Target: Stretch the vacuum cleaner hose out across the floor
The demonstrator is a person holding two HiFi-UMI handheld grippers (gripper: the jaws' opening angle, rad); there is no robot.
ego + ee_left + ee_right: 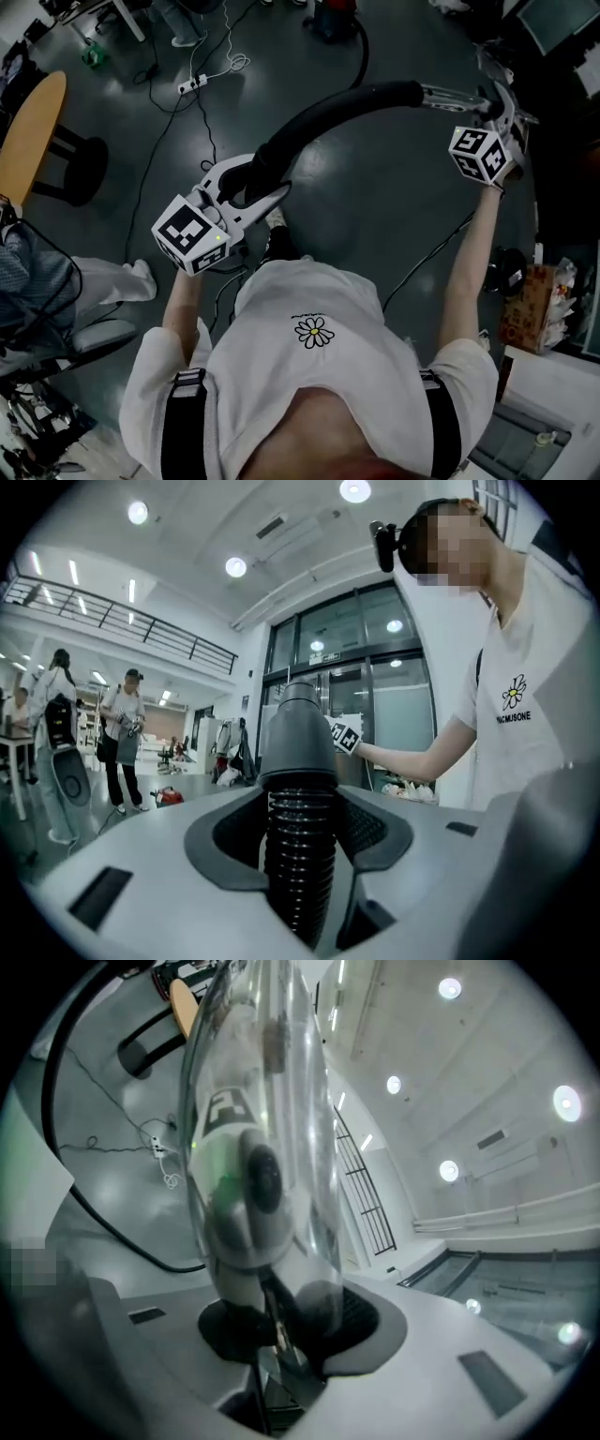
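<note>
Dark grey floor [375, 206] shines all around a person in a white shirt with a daisy on it, who holds both arms out in front. Each hand has a claw. The left claw [258, 180] is clamped on the black hose [319, 117], on its ribbed part, right next to a smooth black cuff [300, 733]. From there the hose goes up in the air in a big bend and over to the right, off the floor. At its far end it joins a clear tube [450, 95], and the right claw [494, 101] is clamped on that tube. The two claws are well apart, with the bent hose between them. Seen along the right claw, the tube stands up between the jaws and you can look right through it. On the floor past the hose lies a white power strip [192, 85] with a thin cord. A wooden worktop [33, 131] is off to the left, with a black stool [82, 169] beside it. Farther off in the big bright room, another person [122, 738] stands near a small red thing [170, 796] on the floor.
</note>
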